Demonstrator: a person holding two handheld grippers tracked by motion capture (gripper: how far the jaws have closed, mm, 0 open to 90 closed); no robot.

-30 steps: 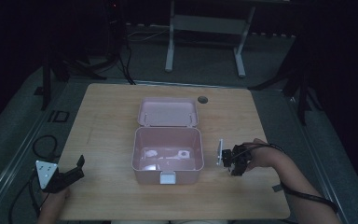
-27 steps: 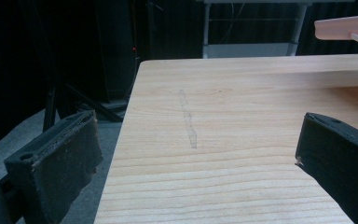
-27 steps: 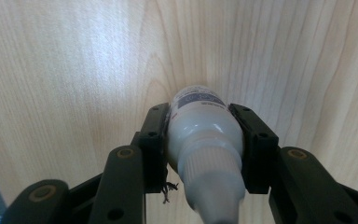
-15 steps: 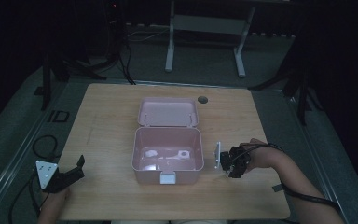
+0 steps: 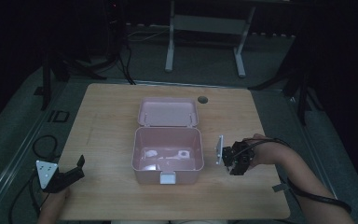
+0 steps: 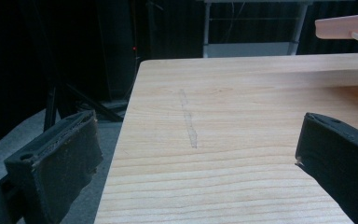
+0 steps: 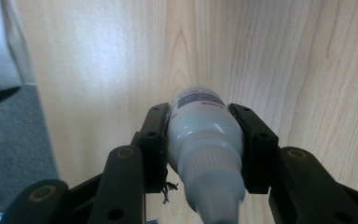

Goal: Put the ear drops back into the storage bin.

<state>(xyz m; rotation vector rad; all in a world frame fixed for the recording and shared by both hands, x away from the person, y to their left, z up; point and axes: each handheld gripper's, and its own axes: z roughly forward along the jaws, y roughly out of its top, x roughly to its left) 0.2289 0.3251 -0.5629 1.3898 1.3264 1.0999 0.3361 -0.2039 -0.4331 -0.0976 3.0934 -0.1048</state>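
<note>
The bottle [image 7: 204, 140] sits clamped between the jaws of the right gripper [image 7: 204, 149], pads pressing on both flanks of its white body. Its long axis runs along the jaws: the ribbed neck and nozzle point back toward the camera, the labelled base points away over the table [image 7: 284, 56]. In the high view the same bottle [image 5: 219, 150] shows as a pale sliver at the tip of the right gripper [image 5: 227, 157], held above the wood just right of the box [image 5: 168, 175].

The relation that matters next, as I judge it: the open pink box lies to the gripper's left, close by, its lid [image 5: 168, 112] folded back on the far side, so the way in is over the near right wall. The bottle's axis lies roughly parallel to that wall. A short carry left and then down would seem to be enough. The right hand is much the nearer; the left gripper [image 5: 74, 170] rests at the table's near left corner, well apart from the box, jaws wide with nothing between them [image 6: 196, 140].

The right gripper view gives the grip and the bottle's orientation but not the box. The high view gives the box, with some pale items inside too dim to name
</note>
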